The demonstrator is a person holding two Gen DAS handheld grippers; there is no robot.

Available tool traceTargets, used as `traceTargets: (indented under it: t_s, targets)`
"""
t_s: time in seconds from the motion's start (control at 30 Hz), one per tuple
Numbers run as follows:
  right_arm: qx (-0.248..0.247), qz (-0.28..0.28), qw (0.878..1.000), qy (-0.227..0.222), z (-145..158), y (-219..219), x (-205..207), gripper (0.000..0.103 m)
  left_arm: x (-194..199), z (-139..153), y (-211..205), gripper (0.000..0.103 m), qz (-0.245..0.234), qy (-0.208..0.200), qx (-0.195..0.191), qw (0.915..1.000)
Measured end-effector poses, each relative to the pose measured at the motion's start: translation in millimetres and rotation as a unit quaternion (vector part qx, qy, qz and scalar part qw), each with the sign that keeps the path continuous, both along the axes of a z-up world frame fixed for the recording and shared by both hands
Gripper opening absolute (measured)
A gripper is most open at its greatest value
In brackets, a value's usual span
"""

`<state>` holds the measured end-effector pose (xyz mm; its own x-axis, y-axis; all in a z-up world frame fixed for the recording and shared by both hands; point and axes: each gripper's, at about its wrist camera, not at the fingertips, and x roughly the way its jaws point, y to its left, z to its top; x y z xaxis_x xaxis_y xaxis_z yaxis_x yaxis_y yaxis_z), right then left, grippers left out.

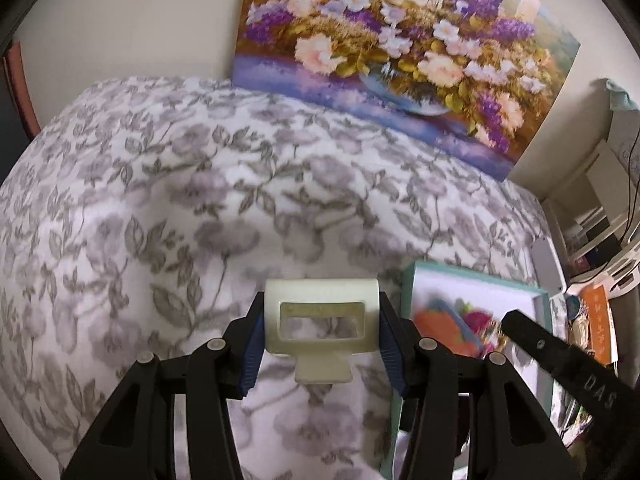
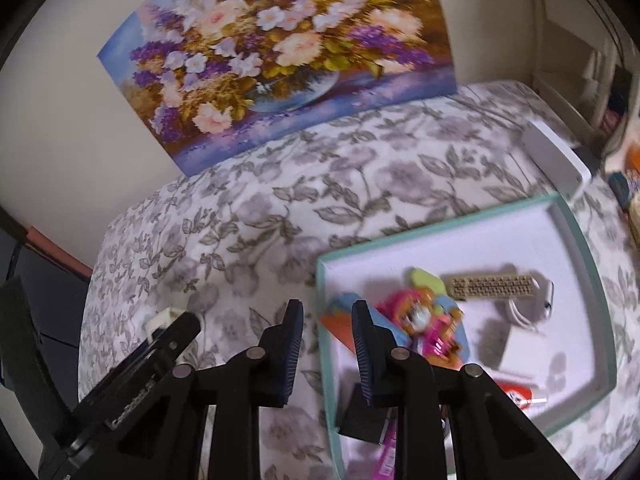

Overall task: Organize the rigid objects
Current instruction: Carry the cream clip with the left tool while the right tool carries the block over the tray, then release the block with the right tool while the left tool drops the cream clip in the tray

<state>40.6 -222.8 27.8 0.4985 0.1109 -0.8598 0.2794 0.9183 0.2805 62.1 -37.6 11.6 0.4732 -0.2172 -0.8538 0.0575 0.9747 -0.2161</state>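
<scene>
Cream plastic clip (image 1: 320, 320) sits clamped in my left gripper (image 1: 320, 338); my right gripper (image 2: 326, 344) is pinched empty. Loose hold could drop it short of the teal tray (image 2: 592, 236).

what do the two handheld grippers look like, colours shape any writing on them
Both are black plastic. The left gripper and right gripper each have two angular fingers with cut-out openings, silver round pivot pins at the joints and dark blue ribbed pads on the inner faces. Small pale lettering runs along each body's side. No cables, hands or sleeves show.
</scene>
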Motion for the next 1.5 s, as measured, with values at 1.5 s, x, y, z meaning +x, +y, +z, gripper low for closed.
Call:
traceTargets:
  t_s: [1.5]
  targets:
    - [-0.006,-0.066,0.995,0.068,-34,-44,-89,0.027,-63,-43,-48,0.067,-0.077,0.096,0.024,0.9920]
